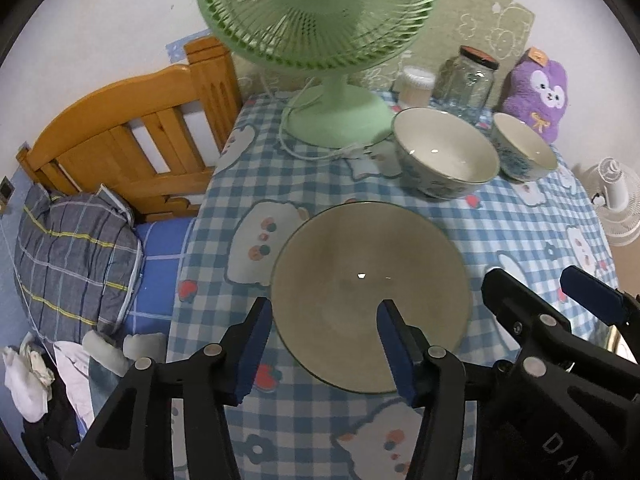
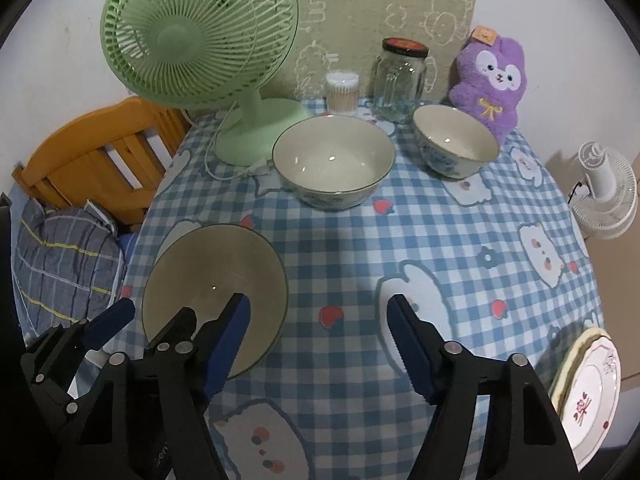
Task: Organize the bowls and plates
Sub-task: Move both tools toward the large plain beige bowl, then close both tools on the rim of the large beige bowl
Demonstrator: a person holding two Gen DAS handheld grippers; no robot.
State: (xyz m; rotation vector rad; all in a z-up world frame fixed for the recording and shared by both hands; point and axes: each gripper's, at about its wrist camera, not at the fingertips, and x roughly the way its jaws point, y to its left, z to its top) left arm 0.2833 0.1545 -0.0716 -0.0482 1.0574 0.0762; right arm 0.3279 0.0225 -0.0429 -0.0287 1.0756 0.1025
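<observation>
At the tabletop's (image 2: 352, 248) near-left edge, left gripper (image 1: 324, 344) has its jaws apart with the rim of the grey-green plate (image 1: 370, 296) between them: one blue pad outside the plate at its 8 o'clock, the other over the plate's inner face near 5 o'clock. Neither pad visibly presses on it, so I read this as lined up, not gripped. Right gripper (image 2: 320, 336) is also apart and empty, over bare checked cloth just to the plate's 3 o'clock. Judgement: the step in hand is the pick-up of this plate by the left, likely to stack it. To do it well, get the lower pad fully under the rim lip before squeezing; the plate looks glazed and shallow, so a shallow bite could slip or tilt it. Bite at one point only and keep the wrist steep. The right gripper could steady the opposite rim. Outward: large bowl (image 2: 334, 160) at 12 o'clock of the plate, small bowl (image 2: 456, 140) further toward 1 o'clock, the two apart. A stack of floral plates (image 2: 588, 396) sits at the tabletop's 4 o'clock edge in the right view, the likely target. The green fan (image 2: 200, 40) with its cord, the glass jar (image 2: 400, 80) and the purple plush (image 2: 490, 76) are at the back; keep the lift path low and clear of the bowl.
</observation>
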